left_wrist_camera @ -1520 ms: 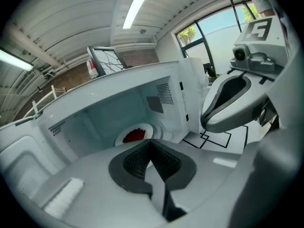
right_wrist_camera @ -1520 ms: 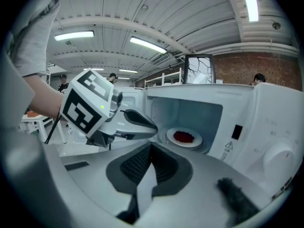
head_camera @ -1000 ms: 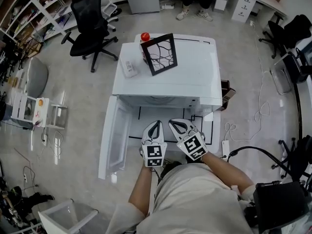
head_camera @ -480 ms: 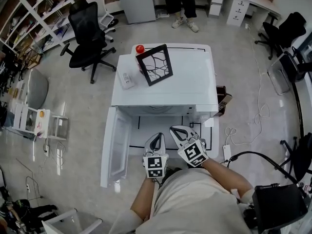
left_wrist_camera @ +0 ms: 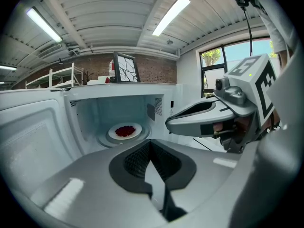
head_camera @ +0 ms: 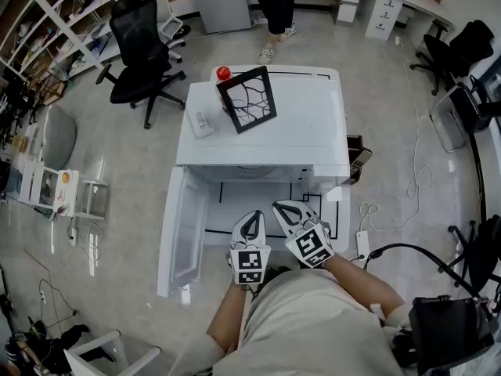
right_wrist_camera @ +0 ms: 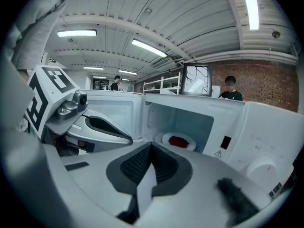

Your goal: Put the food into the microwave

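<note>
The white microwave (head_camera: 266,131) stands with its door (head_camera: 182,229) swung open to the left. Inside, on the turntable, sits a white plate of red food (left_wrist_camera: 124,131), which the right gripper view also shows as the plate (right_wrist_camera: 178,141). My left gripper (head_camera: 251,218) and right gripper (head_camera: 285,207) hover side by side just in front of the open cavity, outside it. The left gripper (left_wrist_camera: 151,144) is shut with nothing held. The right gripper (right_wrist_camera: 152,148) is likewise shut and empty. Each gripper view shows the other gripper beside it.
A black-framed picture (head_camera: 246,99), a red object (head_camera: 224,74) and a small white box (head_camera: 200,121) rest on the microwave's top. A black office chair (head_camera: 145,45) stands at the back left. A person (head_camera: 270,6) stands behind. Cables (head_camera: 391,210) lie on the right floor.
Both grippers have drawn back slightly from the microwave's mouth, still shut. The person at the back has stepped leftward. The plate has stayed inside.
</note>
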Demonstrator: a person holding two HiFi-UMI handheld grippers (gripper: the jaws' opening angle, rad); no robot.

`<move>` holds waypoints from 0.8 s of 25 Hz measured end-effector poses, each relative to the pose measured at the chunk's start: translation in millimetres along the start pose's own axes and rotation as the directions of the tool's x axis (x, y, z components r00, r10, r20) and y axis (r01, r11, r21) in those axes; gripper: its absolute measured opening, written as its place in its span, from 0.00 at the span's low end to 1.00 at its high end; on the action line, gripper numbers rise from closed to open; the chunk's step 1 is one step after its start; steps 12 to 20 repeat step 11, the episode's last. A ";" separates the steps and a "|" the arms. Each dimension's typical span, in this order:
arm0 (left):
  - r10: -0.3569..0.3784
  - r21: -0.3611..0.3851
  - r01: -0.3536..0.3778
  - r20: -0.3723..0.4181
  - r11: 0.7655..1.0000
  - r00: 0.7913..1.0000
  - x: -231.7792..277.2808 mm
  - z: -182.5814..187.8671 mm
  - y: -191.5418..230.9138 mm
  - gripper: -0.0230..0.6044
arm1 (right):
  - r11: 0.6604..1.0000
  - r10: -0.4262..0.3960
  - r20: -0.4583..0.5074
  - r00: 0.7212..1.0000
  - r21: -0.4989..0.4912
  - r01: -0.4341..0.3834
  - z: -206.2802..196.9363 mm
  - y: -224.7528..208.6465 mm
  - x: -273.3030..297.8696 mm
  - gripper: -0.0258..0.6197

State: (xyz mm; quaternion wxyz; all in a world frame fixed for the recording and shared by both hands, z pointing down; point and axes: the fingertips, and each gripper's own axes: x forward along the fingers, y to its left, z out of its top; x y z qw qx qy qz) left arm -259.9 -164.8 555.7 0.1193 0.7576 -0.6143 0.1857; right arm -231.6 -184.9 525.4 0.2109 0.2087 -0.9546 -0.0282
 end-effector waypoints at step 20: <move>0.000 0.006 0.000 -0.006 1.000 1.000 -2.1 3.9 -7.6 0.05 | 1.000 0.017 0.015 1.000 -0.010 -0.017 3.8 1.2 -8.4 0.05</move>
